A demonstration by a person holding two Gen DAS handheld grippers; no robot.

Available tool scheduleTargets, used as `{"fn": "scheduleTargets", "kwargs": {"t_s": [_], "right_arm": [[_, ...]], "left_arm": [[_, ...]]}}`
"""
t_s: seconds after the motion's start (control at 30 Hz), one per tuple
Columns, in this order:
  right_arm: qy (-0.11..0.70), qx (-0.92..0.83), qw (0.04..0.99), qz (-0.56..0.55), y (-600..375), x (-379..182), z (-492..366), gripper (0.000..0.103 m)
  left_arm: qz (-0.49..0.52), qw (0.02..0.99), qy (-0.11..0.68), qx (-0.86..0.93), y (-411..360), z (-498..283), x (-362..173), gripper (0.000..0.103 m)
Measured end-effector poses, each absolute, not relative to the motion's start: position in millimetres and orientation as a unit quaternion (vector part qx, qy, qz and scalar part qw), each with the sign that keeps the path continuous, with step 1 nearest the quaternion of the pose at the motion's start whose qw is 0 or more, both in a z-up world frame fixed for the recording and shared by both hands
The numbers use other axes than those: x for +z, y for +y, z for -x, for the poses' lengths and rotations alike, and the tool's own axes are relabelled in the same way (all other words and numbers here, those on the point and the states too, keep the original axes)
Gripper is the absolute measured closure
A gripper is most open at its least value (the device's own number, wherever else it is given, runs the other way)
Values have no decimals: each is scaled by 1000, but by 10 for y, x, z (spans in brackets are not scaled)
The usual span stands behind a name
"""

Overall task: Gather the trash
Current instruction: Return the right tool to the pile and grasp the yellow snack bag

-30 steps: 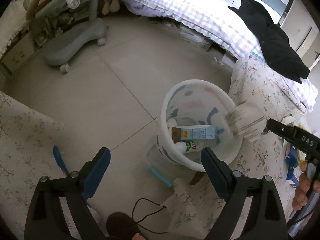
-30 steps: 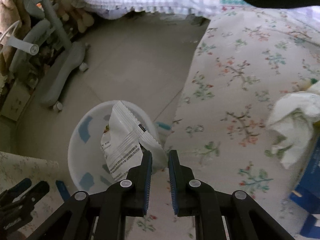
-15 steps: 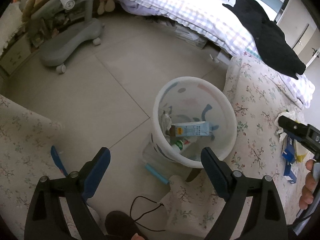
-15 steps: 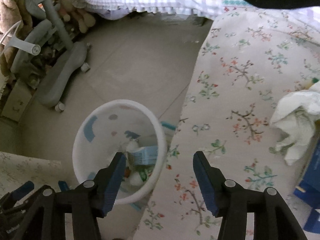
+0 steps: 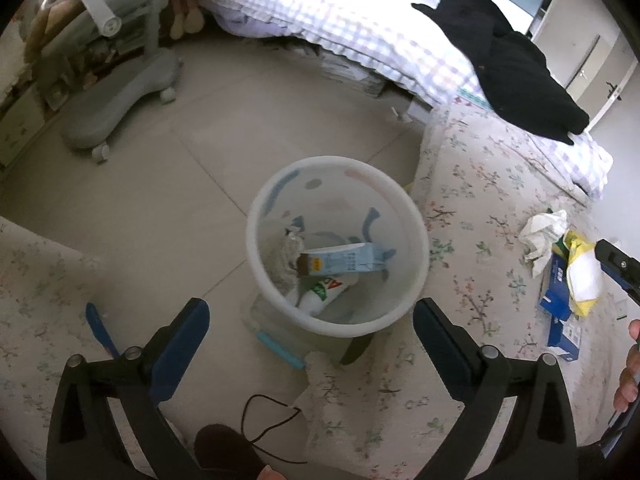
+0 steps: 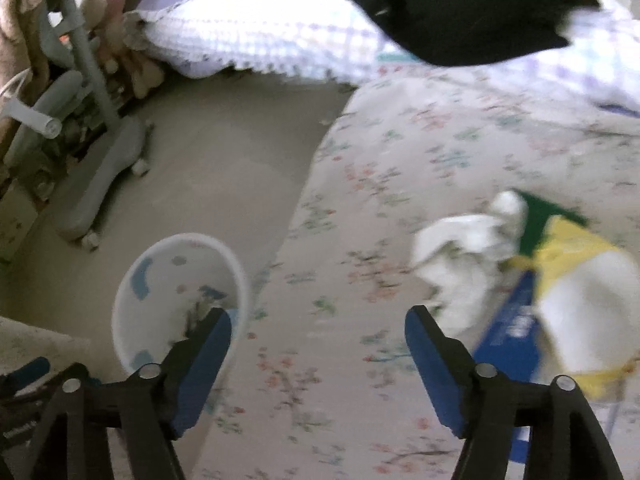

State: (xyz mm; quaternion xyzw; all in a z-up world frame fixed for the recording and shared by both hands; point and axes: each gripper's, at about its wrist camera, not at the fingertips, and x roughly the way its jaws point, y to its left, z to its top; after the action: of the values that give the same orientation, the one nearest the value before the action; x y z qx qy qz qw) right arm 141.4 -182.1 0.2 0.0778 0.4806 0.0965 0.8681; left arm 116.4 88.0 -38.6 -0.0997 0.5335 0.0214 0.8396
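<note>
Dropped wrapper (image 5: 289, 240) into bin (image 5: 264, 200) at nine o'clock; right gripper (image 6: 318, 344) empty, jaws opening. Left gripper (image 5: 310, 330) spread wide, empty. Crumpled tissue (image 6: 460, 248) at two o'clock likely next.

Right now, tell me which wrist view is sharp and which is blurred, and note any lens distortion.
Left wrist view: sharp; the carton inside the white bin shows crisp edges. The fisheye bends the bed and darkens the corners. Right wrist view: motion-blurred throughout; the crumpled white tissue and yellow packet smear, and only the right tool's fingers look fairly crisp.
</note>
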Motion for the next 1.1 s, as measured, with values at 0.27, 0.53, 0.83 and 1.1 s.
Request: {"fn": "scheduleTargets", "kwargs": {"t_s": [0.27,0.53,0.83,1.1], "right_arm": [[460,40,884,-76,-2480,160,-1244,22],[450,-6,889,-83,-3075,226,-1079,22],[446,-52,887,-108,-3639,205,-980,21],[468,-43,871,-144,-3865,-18,-1047,21]], "left_arm": [[100,838,536,-9,563,-1246,-346,0],[96,834,543,-38,171,-1332,-346,0],[101,835,539,-51,-136,-1432,-367,0],[95,832,543,-57,-341,-1517,-431,0]]}}
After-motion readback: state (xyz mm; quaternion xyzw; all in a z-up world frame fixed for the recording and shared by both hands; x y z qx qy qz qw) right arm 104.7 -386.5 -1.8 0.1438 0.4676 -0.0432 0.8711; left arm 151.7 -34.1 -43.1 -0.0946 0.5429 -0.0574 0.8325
